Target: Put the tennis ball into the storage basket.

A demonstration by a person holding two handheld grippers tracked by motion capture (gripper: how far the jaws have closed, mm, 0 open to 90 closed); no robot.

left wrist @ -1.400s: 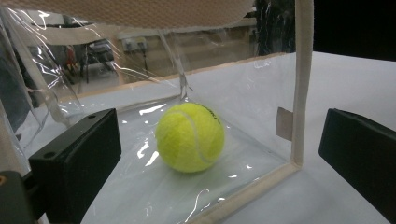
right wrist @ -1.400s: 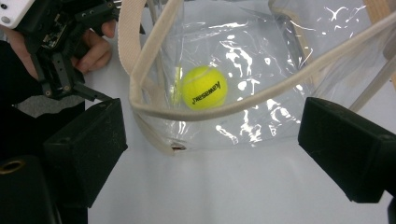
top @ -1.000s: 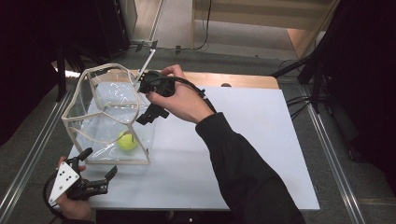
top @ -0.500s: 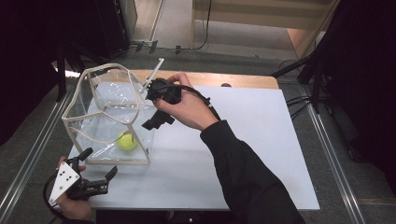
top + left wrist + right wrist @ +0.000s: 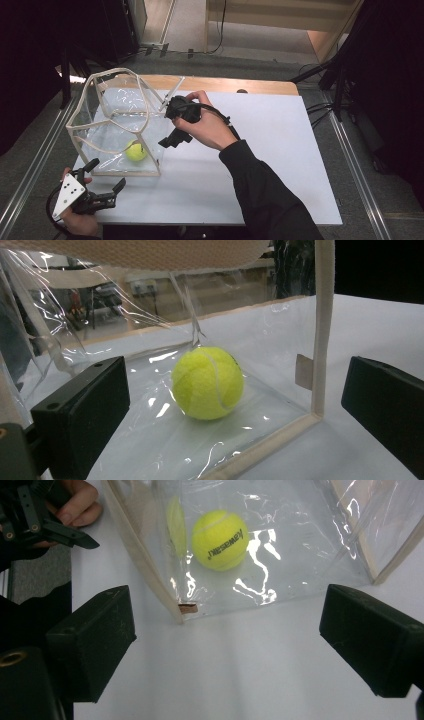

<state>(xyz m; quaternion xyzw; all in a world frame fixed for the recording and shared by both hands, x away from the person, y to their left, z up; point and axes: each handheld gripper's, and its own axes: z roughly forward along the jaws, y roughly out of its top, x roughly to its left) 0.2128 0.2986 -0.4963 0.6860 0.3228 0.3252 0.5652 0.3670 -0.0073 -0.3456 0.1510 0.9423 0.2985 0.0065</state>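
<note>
As the tennis ball (image 5: 207,383) sits inside the clear bag (image 5: 116,107), both the left gripper (image 5: 105,181) and right gripper (image 5: 172,131) gape empty; ball looks light, fuzzy: grip across its middle.

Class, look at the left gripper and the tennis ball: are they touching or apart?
Apart. In the left gripper view the open jaws sit either side of the tennis ball, which lies farther off inside the clear bag. The high view shows the left gripper outside the bag.

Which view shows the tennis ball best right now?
The left gripper view: the tennis ball sits close and centred, seen through the clear bag. The right gripper view shows it smaller, with its printed lettering. The high view shows it tiny, inside the bag.
</note>
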